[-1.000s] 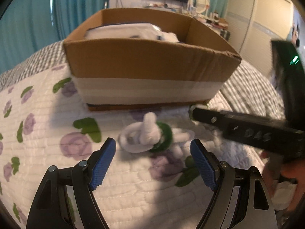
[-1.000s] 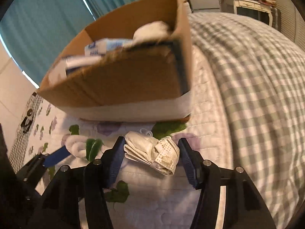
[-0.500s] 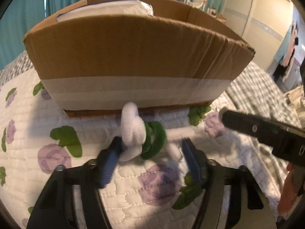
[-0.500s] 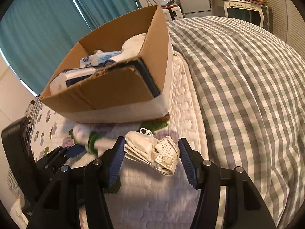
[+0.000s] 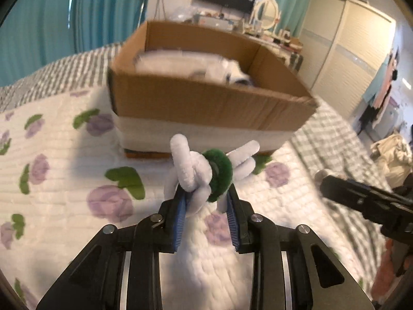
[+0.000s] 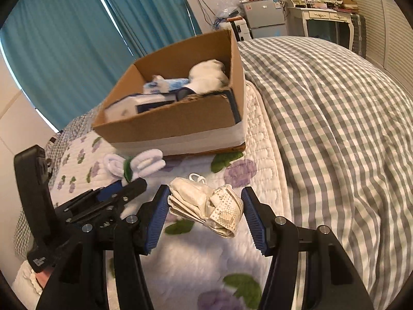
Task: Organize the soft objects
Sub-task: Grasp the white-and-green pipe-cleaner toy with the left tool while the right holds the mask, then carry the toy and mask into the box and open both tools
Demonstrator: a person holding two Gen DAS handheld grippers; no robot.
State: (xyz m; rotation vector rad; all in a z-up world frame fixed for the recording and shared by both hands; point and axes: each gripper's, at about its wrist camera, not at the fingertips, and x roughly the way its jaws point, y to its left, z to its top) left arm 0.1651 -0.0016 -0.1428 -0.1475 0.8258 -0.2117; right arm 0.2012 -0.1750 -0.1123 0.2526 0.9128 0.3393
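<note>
A white plush toy with a green collar point(image 5: 196, 170) hangs just above the floral quilt, in front of the cardboard box point(image 5: 206, 103). My left gripper point(image 5: 205, 196) has its blue pads pressed on the toy's lower part, and its jaws are still closing. In the right wrist view the same toy point(image 6: 139, 164) sticks out of the left gripper point(image 6: 124, 186) at lower left. My right gripper point(image 6: 205, 191) is shut on a folded cream cloth mask point(image 6: 206, 204), held clear of the quilt. The box point(image 6: 180, 121) stands beyond both.
The box holds tissue packs point(image 6: 165, 84) and a white soft item point(image 6: 209, 73). A checked blanket point(image 6: 335, 116) covers the bed to the right of the floral quilt point(image 5: 64, 180). Teal curtains point(image 6: 77, 38) and a dresser point(image 6: 322, 18) stand behind the bed.
The left jaws closed around the plush toy and lifted it off the quilt. The right gripper rose with the cream mask, so the box's inside shows more.
</note>
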